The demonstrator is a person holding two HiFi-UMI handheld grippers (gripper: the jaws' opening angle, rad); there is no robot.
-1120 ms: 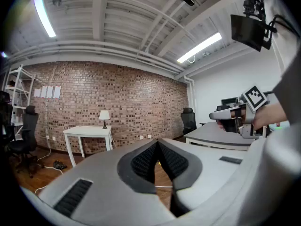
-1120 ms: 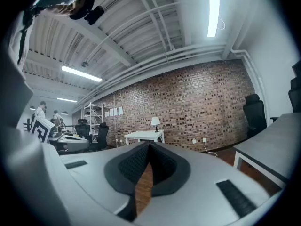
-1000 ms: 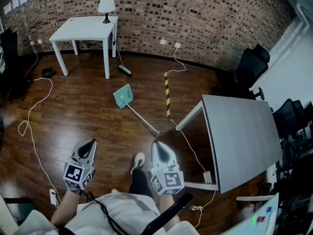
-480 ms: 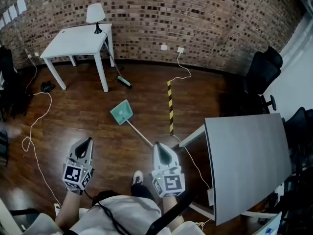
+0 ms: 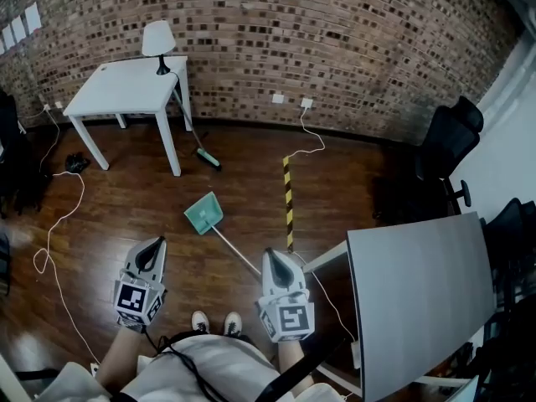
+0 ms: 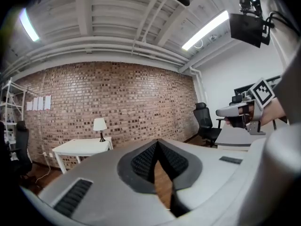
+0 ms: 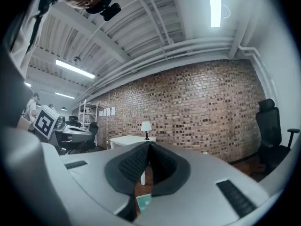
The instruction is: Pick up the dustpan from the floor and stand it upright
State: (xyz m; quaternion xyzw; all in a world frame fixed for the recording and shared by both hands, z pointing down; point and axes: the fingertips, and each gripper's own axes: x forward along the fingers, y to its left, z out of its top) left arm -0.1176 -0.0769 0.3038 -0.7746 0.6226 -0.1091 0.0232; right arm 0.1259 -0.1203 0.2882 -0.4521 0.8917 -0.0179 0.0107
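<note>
L gripper (image 5: 151,248) + R gripper (image 5: 276,260): jaws closed, empty. Stepped fwd since last sec; dustpan (image 5: 204,213) now nearer me, flat on floor (image 5: 126,216), my side of white table (image 5: 126,86). Approach nrly done; grab next.

From where I stand, the person holds both grippers out in front of the torso, side by side and well apart, low in the head view. The left gripper (image 5: 152,244) sits at lower left and the right gripper (image 5: 273,255) near lower centre. Both point toward the top of the frame, roughly level. Each pair of jaws is closed tip to tip with nothing between. The left arm (image 5: 113,358) and right arm (image 5: 289,357) run back to the bottom edge.
</note>
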